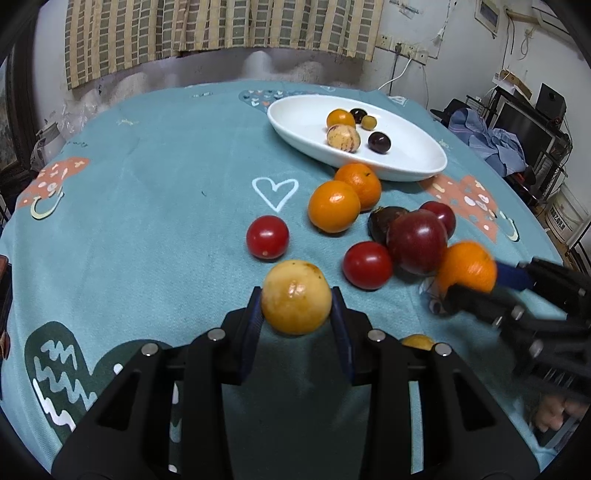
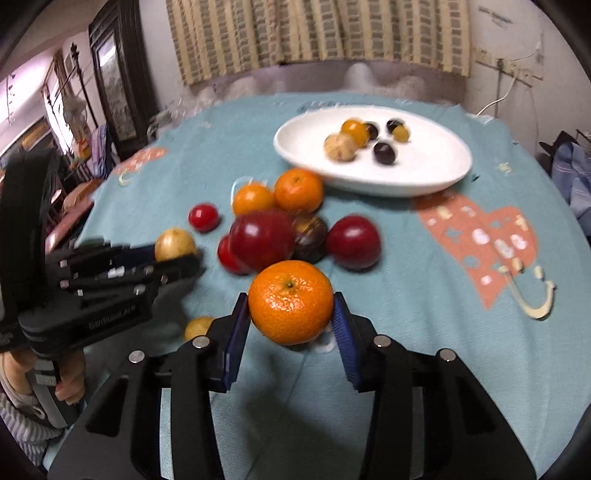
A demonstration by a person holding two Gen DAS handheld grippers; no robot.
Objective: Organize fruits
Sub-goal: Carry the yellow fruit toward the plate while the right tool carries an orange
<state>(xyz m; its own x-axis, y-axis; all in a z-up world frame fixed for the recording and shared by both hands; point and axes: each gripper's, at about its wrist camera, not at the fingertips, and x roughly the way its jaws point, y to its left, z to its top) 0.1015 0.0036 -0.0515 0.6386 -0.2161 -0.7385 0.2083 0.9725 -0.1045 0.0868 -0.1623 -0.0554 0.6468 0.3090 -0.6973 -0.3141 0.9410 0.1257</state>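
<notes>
My left gripper is shut on a yellow round fruit, held above the cloth. My right gripper is shut on an orange tangerine; it also shows in the left wrist view. A white oval plate at the back holds several small fruits. Loose on the cloth lie two tangerines, two red tomatoes, dark red plums and a dark brown fruit. The left gripper shows in the right wrist view at the left.
The table wears a teal patterned cloth. A small yellow fruit lies near the front, between the grippers. A curtain hangs behind the table. Furniture and clothes stand at the right.
</notes>
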